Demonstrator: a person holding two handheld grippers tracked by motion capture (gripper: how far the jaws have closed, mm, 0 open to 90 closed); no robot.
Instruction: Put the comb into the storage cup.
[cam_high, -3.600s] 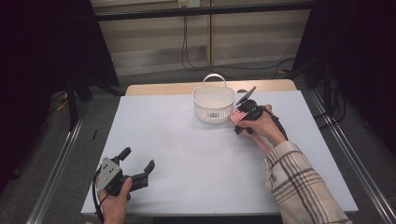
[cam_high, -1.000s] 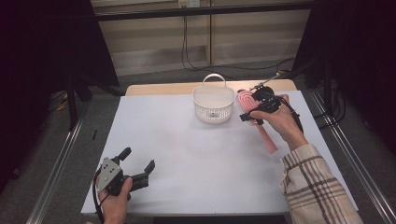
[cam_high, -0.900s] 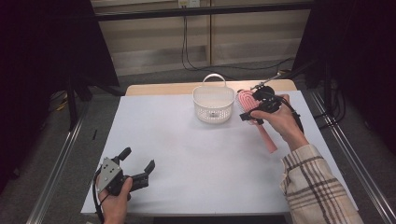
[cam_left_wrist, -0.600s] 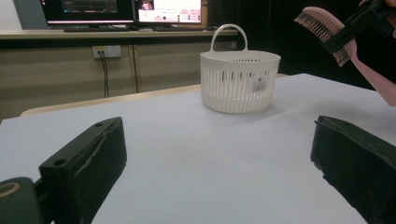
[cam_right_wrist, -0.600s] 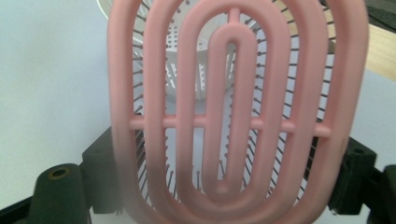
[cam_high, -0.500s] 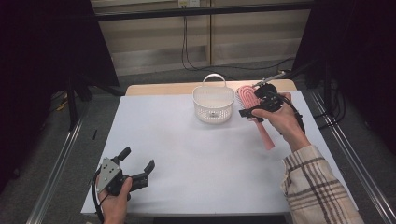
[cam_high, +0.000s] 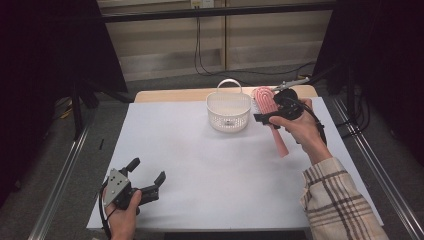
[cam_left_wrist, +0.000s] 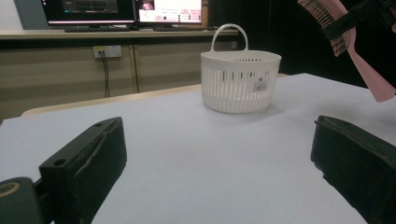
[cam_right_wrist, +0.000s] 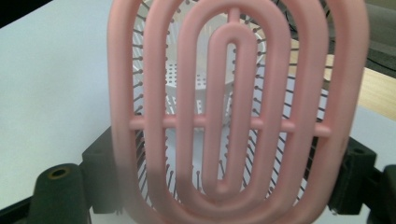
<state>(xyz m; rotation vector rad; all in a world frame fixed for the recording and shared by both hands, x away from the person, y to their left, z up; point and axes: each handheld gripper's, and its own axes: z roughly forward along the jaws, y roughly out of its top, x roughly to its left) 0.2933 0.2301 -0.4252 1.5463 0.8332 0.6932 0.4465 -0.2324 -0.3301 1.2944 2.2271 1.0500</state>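
Holding a pink hairbrush (cam_high: 269, 114) clear of the table (cam_high: 200, 165), the right gripper (cam_high: 265, 118) hangs just beside the white basket (cam_high: 228, 111), at its 3 o'clock in the high view. Its jaws are clamped on the brush near the base of the head, one at each edge, as the right gripper view shows. The pick-up appears done; what seems left is to carry the brush over the rim and let it go inside, since the basket shows nothing in it yet.

The brush is moulded plastic: an oval, vented head of concentric loops joined by a crossbar, thin dark bristles behind them, and a flat tapering handle pointing toward 5 o'clock. The basket is round, thin-walled white plastic with vertical slots, a perforated floor, a small label and an arched handle. The table has a matte, pale, smooth cover with a wooden edge at 12 o'clock.

The left gripper (cam_high: 148, 178) rests at 7 o'clock on the table, jaws wide apart and holding nothing.
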